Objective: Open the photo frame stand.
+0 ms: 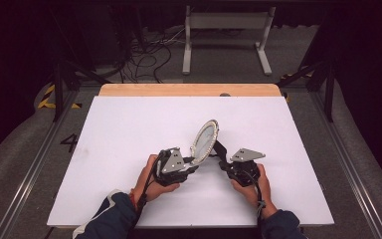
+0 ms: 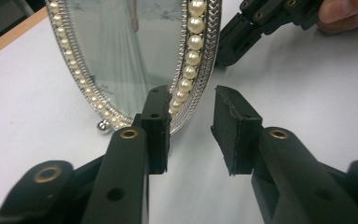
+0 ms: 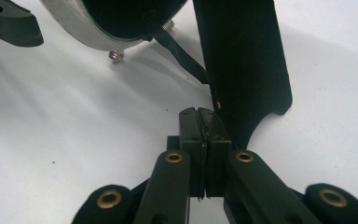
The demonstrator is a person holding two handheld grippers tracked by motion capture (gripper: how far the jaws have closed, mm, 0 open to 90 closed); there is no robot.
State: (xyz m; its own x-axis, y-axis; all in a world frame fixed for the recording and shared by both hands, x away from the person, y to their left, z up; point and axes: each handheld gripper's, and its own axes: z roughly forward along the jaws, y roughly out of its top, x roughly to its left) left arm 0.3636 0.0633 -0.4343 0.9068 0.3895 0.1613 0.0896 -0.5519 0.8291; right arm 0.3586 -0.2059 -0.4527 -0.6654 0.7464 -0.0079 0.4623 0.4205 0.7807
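Item one, my left claw [image 2: 190,133]: held in the left hand [image 1: 151,178] low over the white desk [image 1: 129,129], jaws standing apart with a clear gap, nothing between them.

Item two, my right claw [image 3: 199,135]: held in the right hand [image 1: 256,185], jaws pressed together. They sit against the edge of a black stand flap [image 3: 242,60], but I cannot tell from the right claw view whether that flap is actually pinched between them.

Item three, oval frame [image 1: 205,141]: upright and tilted, just ahead of the left claw and between the two claws, on small silver ball feet [image 2: 103,126]. Its pearl border [image 2: 192,56] nearly touches the left claw's inner jaw. The frame's top is cut off in the left claw view.

Item four, far side: a wooden strip [image 1: 189,89] along the desk's edge.
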